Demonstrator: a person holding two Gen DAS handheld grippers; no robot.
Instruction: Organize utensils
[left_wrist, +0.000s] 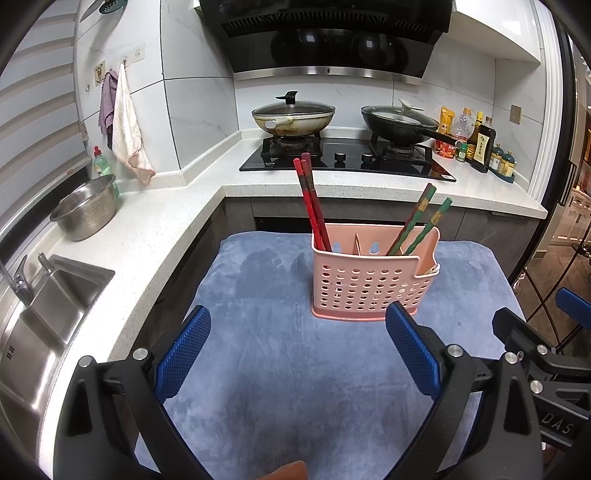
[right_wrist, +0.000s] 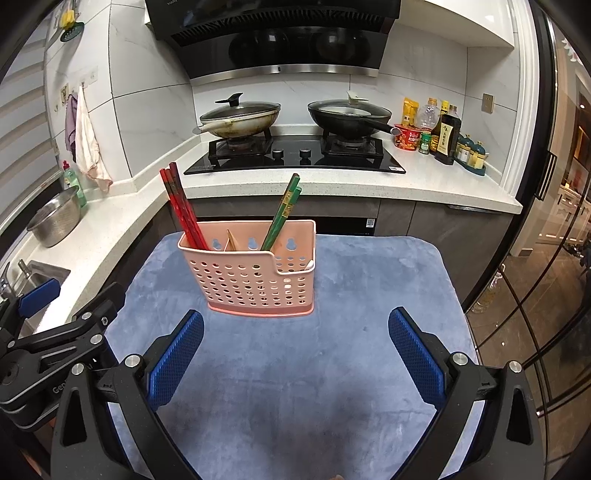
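Note:
A pink perforated utensil holder stands upright on a blue-grey cloth mat. Two red chopsticks lean in its left compartment. Two green chopsticks lean in its right compartment. My left gripper is open, nothing between its blue pads, just short of the holder. My right gripper is open too, empty, a little back from the holder. Each gripper shows at the edge of the other's view.
A white speckled counter wraps the left and back. A steel sink and colander bowl lie at left. The hob carries two lidded pans. Sauce bottles stand at back right. Glass doors are to the right.

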